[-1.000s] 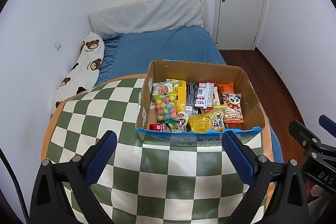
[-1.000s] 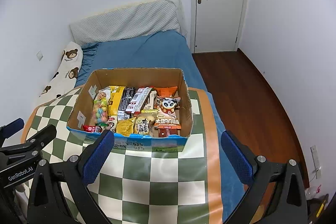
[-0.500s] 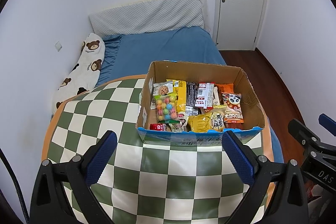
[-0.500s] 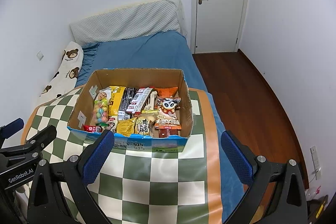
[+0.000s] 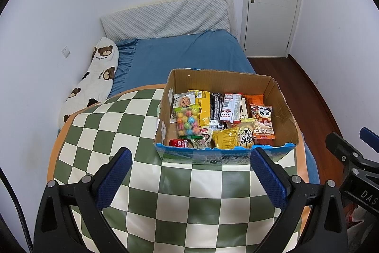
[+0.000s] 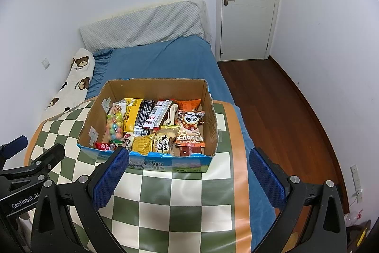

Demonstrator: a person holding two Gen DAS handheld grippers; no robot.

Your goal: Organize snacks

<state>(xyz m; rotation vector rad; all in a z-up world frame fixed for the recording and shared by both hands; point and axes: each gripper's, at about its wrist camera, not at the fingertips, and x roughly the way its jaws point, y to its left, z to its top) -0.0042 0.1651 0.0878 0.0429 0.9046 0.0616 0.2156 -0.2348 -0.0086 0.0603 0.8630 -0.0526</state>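
Item: cardboard box (image 5: pixel 225 153), on checkered mat (image 5: pixel 165 193), far right part. Contents: snack packets (image 5: pixel 222 120) packed upright in rows, none loose outside. Left gripper (image 5: pixel 189 179): jaws spread, empty, hovering short of box. Right gripper (image 6: pixel 187 178): same. Judgement: sorting looks largely complete or not yet begun; cannot tell which.

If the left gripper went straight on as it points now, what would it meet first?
Most likely the blue near wall of the cardboard box, which sits ahead between the open fingers of the left gripper; depth is uncertain.
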